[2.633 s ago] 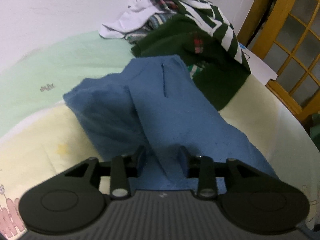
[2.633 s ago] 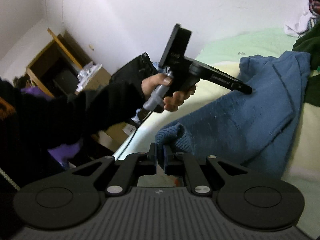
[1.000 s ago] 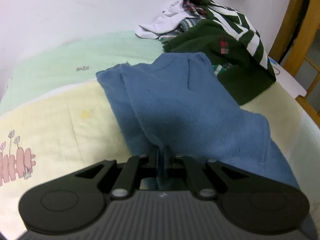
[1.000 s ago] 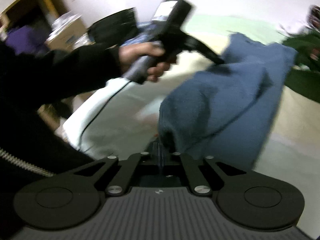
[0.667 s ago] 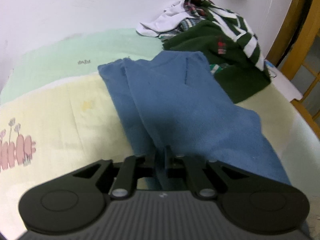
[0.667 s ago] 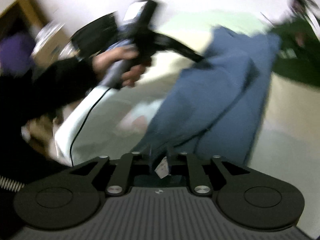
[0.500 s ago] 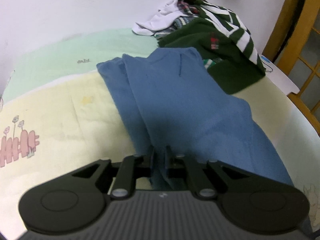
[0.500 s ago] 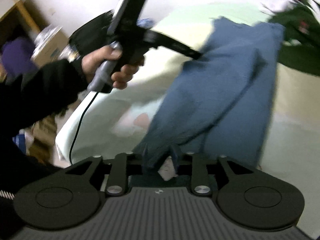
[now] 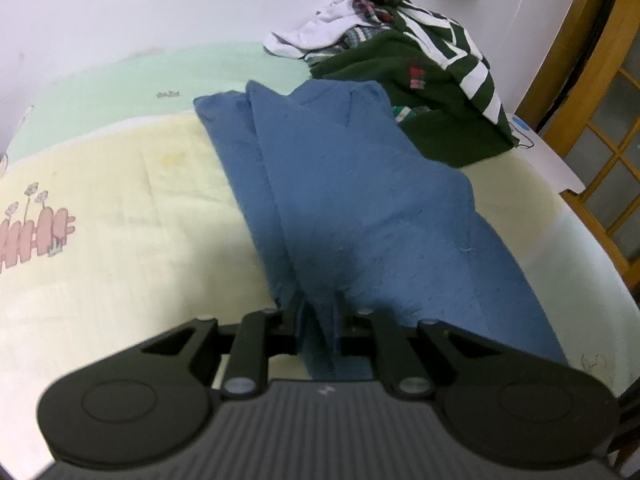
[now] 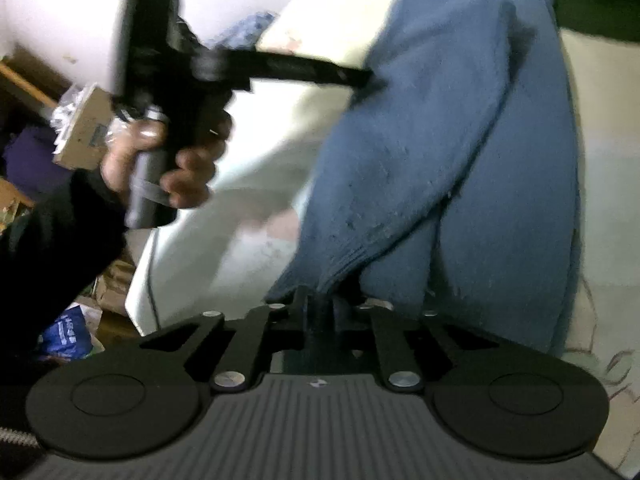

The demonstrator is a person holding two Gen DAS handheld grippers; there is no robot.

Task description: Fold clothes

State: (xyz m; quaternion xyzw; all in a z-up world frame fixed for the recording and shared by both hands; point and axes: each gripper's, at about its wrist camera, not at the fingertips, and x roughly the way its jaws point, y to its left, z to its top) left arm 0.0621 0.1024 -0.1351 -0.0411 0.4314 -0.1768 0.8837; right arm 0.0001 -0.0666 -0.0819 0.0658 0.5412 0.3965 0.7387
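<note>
Hand (image 10: 160,168) shows only from right wrist; clothes pile (image 9: 408,60) only from left.

Light: soft and even indoors, fairly dim, with a cool cast on the white wall (image 9: 120,20).
Shadows: a dark patch lay on the blue garment (image 9: 360,200) just above the gripper in the left wrist view.
Blur: the right wrist view was smeared by motion, especially the hand (image 10: 168,168) at left.
Distortion: fisheye bending curved the bed (image 9: 100,240) edges; corners were vignetted.
</note>
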